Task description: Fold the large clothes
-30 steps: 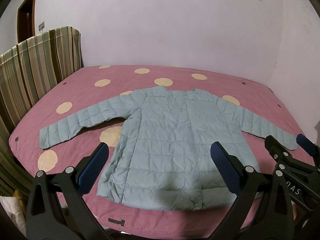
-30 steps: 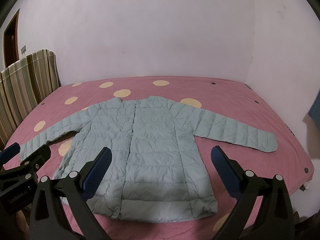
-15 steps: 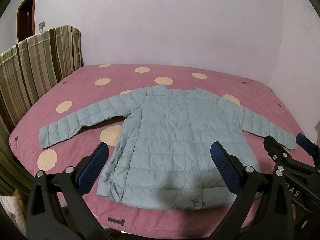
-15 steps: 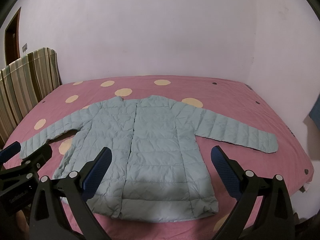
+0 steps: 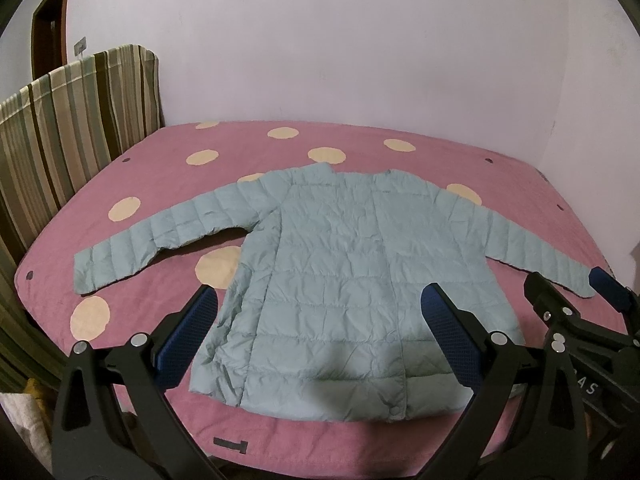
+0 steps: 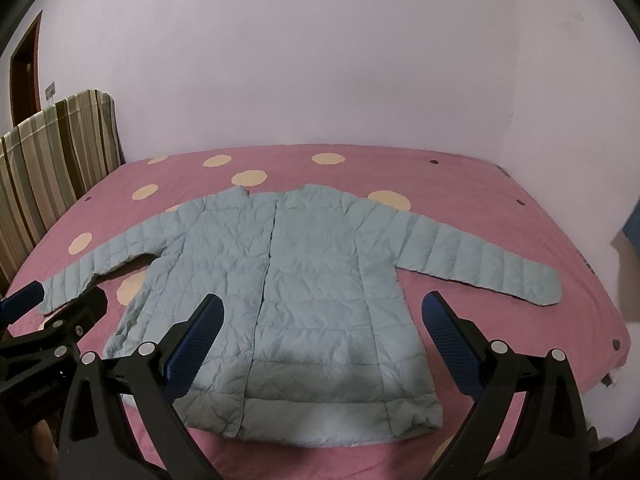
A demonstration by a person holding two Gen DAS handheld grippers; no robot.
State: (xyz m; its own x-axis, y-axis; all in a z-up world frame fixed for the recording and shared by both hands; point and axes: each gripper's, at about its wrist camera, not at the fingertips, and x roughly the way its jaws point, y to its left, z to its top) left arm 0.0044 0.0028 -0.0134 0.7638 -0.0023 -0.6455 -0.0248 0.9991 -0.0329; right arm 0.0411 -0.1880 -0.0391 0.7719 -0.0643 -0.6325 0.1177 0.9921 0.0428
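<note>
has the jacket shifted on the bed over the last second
No. The jacket lies flat where it was: its left cuff sits equally close to the same yellow dot on the pink bedspread.

Dim, even indoor light, soft shadows on the jacket (image 5: 340,280) hem, sharp focus, strong fisheye bending with dark corners.

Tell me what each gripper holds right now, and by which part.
Nothing is held. The left gripper and right gripper are both open above the jacket, which lies flat on the bed.
</note>
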